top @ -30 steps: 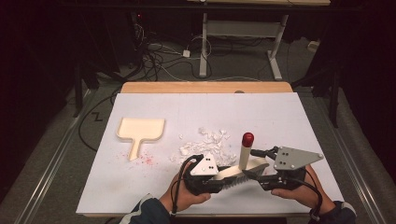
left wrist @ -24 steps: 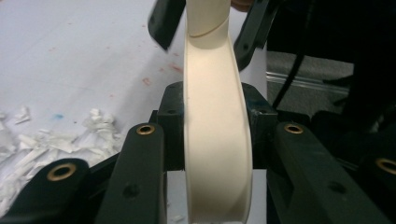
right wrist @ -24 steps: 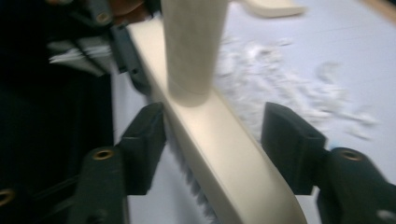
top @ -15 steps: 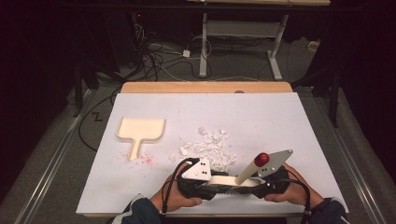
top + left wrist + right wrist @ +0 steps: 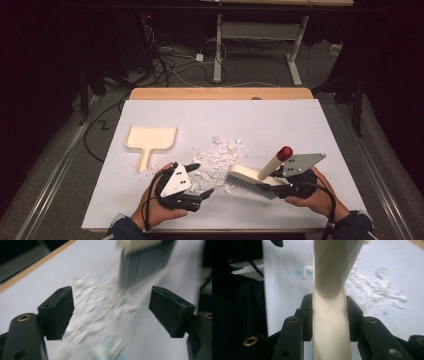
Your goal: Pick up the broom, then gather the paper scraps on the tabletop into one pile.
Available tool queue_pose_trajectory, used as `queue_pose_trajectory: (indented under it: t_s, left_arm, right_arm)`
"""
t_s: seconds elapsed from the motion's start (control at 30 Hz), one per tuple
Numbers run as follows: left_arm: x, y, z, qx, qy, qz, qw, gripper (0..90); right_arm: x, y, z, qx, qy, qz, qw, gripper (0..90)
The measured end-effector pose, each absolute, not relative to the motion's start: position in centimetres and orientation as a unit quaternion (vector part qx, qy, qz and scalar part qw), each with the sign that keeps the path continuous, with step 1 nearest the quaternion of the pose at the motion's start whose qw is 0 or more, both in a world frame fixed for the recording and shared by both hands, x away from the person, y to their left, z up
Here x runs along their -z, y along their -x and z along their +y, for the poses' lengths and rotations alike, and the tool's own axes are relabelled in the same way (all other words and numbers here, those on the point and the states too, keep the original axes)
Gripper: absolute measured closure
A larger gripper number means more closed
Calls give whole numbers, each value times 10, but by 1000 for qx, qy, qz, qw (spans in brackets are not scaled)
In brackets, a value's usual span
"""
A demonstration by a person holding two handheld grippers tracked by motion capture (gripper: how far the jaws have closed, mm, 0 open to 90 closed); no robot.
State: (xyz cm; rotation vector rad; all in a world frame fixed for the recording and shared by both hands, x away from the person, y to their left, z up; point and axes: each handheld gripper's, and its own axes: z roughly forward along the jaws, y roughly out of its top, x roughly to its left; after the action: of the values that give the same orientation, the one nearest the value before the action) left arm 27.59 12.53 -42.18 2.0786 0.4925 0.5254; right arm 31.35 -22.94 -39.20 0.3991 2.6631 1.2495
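On the white table [image 5: 150,210], the right hand-held gripper [image 5: 280,186] clamps a cream brush [image 5: 250,177], bristles down beside scattered white scraps [image 5: 217,157]. Sweeping seems underway; next, push scraps toward the dustpan [image 5: 150,140], lying well apart at left. The left hand-held gripper [image 5: 200,180] gapes wide and empty near the scraps.

Black hand-held grippers [image 5: 196,186] with grey triangular plates, brass-ringed screw holes, trailing black cables.
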Motion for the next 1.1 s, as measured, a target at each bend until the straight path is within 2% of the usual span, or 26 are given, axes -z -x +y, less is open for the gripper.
queue_pose_trajectory:
  t_s: [0.07,0.27,0.47,0.63,0.8,0.93,1.1]
  left_arm:
    - [427,-275,140,-222,-840,213,447,170]
    - [444,-268,173,-275,-837,252,399,168]
    - [460,-259,199,-284,-834,287,377,167]
    - [469,-255,221,-296,-822,317,369,166]
    - [472,-254,233,-296,-811,340,373,166]
    - [472,-252,235,-297,-808,344,376,166]
    - [474,-253,234,-293,-814,341,369,166]
  right_arm:
    - [388,-316,-235,-423,-159,885,116,681]
    - [383,-323,-243,-427,-203,869,146,681]
    - [380,-332,-246,-401,-237,863,197,681]
    - [381,-356,-240,-360,-251,862,253,682]
    - [384,-380,-228,-339,-263,863,266,682]
    - [392,-406,-207,-289,-255,875,293,682]
    - [406,-432,-186,-266,-254,882,296,682]
